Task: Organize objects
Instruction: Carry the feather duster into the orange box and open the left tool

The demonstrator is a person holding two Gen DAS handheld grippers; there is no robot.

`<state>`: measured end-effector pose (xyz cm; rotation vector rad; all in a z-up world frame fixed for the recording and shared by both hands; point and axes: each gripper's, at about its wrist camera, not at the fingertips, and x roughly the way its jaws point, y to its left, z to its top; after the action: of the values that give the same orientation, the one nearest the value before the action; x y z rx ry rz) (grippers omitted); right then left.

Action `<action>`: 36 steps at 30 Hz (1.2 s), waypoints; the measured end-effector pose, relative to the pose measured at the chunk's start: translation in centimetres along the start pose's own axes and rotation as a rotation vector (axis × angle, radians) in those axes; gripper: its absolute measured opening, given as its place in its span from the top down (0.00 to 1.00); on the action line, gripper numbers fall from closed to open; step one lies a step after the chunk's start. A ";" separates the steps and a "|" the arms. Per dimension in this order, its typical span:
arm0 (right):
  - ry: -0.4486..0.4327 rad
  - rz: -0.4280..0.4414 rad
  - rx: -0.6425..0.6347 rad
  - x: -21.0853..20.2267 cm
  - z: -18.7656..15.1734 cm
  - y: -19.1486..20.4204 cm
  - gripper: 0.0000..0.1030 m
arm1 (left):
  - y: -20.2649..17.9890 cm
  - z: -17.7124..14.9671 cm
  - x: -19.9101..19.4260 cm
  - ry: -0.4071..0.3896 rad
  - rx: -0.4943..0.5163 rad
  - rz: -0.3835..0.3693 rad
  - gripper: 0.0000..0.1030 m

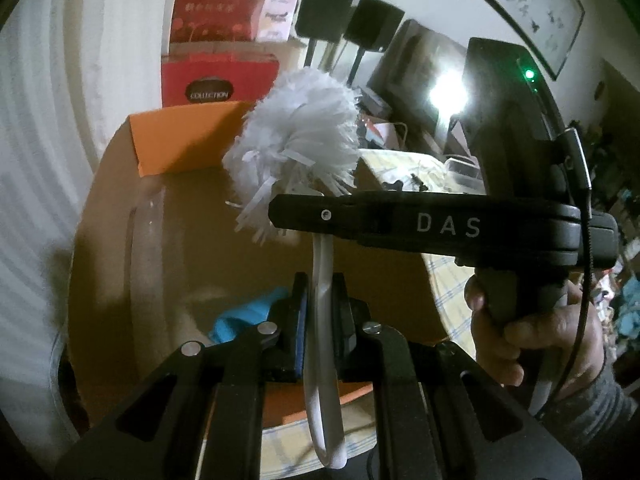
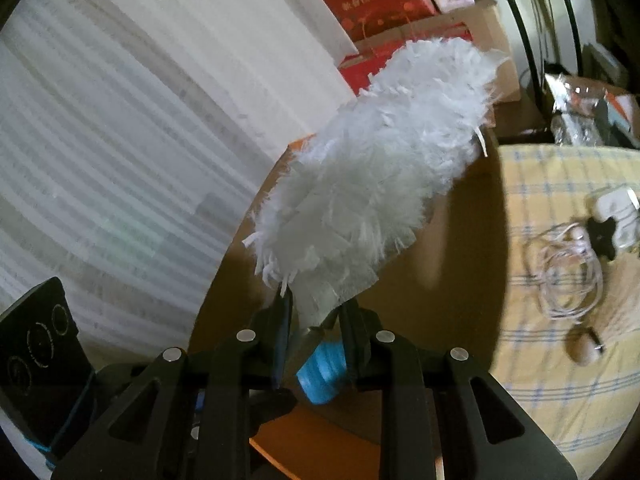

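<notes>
The white duster [image 1: 296, 136] is held over an open cardboard box [image 1: 120, 216]. Its handle [image 1: 320, 320] is clamped by the nearly closed left claw [image 1: 322, 300]; its fluffy base is gripped by the narrowly parted right claw [image 2: 316, 312]. Beside the box, a checked cloth [image 2: 560, 380] is seen.

A yellow checked bedspread [image 2: 560, 380] covers the bed. On it lie a coiled white cable [image 2: 568, 276] and white charger [image 2: 616, 212].
</notes>
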<state>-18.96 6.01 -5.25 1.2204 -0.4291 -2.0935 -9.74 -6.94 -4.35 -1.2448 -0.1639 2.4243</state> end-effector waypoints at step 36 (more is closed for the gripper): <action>-0.015 -0.179 -0.118 -2.7 -0.6 1.3 0.45 | 5.5 0.3 1.2 0.040 -0.097 0.019 0.33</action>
<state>-17.03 6.94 -3.13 1.2127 -0.2058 -2.2456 -12.25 -11.41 -6.58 -1.3409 -0.2619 2.4314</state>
